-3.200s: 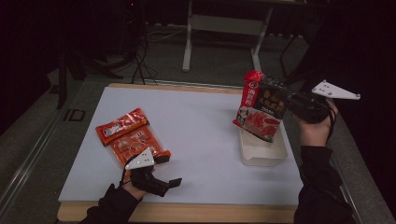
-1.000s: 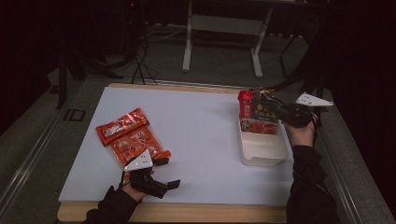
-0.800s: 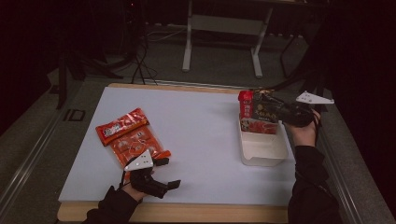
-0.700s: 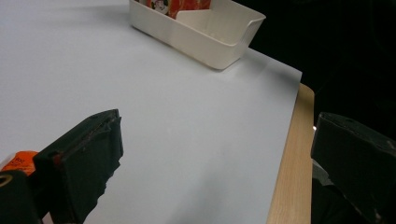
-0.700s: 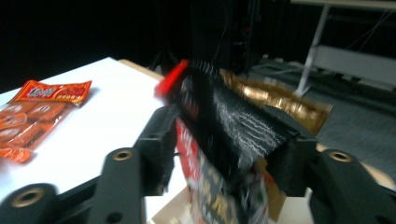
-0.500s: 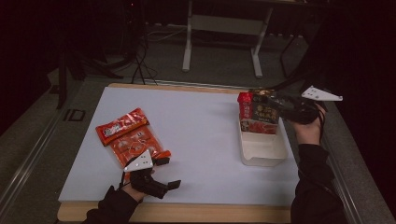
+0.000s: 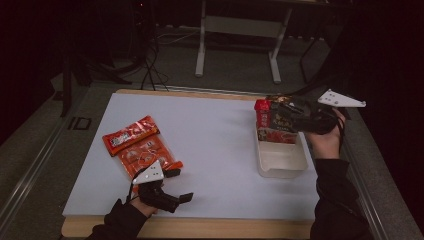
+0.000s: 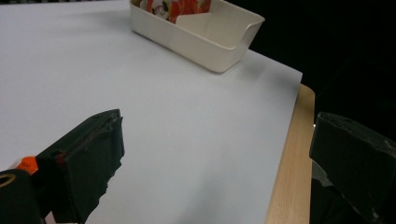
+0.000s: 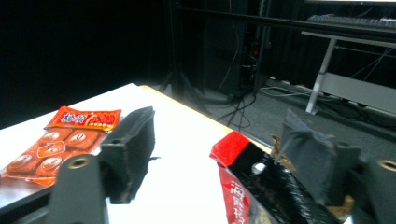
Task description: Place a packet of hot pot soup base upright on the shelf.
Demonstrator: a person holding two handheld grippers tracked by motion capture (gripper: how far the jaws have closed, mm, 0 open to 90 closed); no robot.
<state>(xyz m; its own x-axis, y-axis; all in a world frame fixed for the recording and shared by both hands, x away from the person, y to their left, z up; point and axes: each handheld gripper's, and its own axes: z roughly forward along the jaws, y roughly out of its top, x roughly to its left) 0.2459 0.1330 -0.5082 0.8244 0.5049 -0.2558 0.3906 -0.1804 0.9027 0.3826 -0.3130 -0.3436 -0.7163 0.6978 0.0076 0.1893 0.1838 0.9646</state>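
Red-and-black crinkly foil snack pouch (image 7: pixel 272 122) stood upright in cream plastic bin (image 7: pixel 280 160); light, limp, slippery, so grip its flat top seam. Right gripper (image 7: pixel 280 112) jaws, just opening, stood released around it; left gripper (image 7: pixel 177 185) released.

Tool (image 9: pixel 219 158) just opened, red-black packet (image 9: pixel 252 186) between jaws

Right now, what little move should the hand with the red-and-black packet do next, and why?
Probably lift the right gripper up and clear. Its jaws have just been opening and stand wide apart in the right gripper view, while the red-and-black packet stands in the white bin. Two orange packets wait beside the open left gripper.
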